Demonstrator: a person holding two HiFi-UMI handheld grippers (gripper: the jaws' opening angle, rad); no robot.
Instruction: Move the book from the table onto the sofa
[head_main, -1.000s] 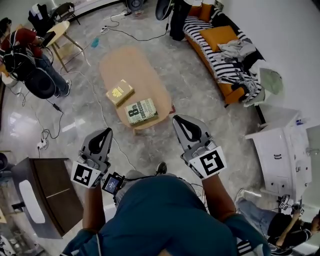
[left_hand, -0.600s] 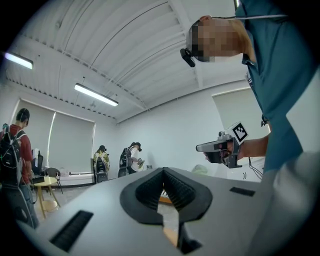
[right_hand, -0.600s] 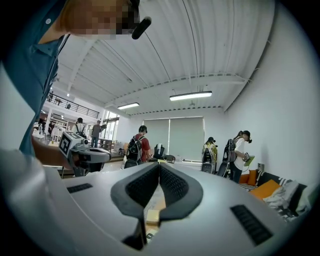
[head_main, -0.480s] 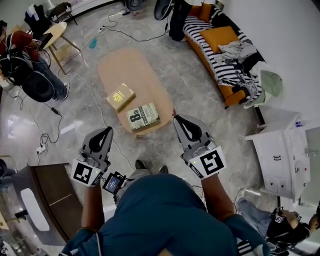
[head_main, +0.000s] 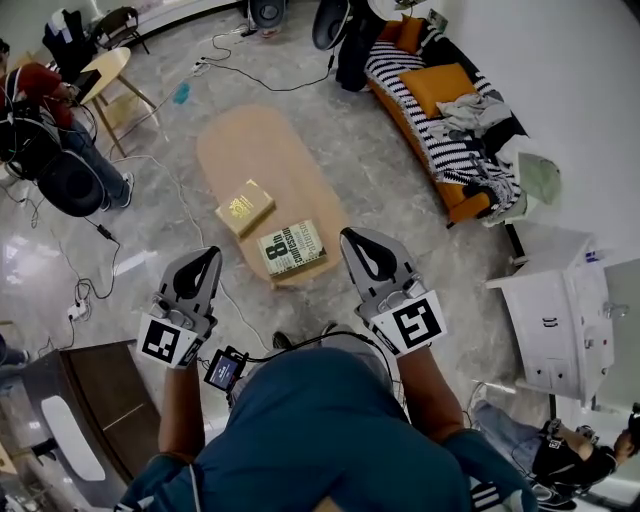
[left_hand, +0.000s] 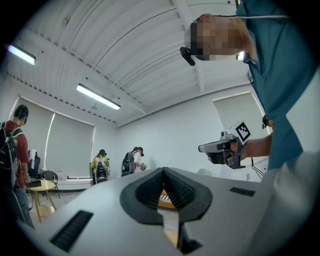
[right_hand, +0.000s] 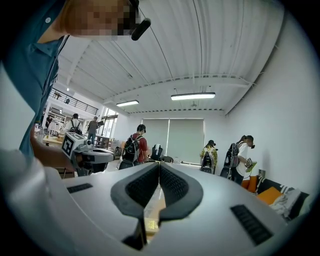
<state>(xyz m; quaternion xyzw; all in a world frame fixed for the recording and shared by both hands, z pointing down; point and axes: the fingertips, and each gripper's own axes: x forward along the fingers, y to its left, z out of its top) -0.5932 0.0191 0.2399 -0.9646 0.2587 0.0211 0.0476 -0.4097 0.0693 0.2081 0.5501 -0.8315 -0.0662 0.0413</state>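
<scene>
Green book (head_main: 291, 247) lies flat at the near end of the table (head_main: 262, 140), right by the rim. A yellow book (head_main: 245, 207) sits just beyond it on the same table, the two close together. Both grippers hang short of that near end, pointing level. The left gripper (head_main: 206, 262) is off the table's left side and the right gripper (head_main: 358, 245) off its right, each clenched tight on nothing. The sofa (head_main: 400, 62) stands well to the table's right, with what looks like clothes (head_main: 470, 108) heaped on it.
</scene>
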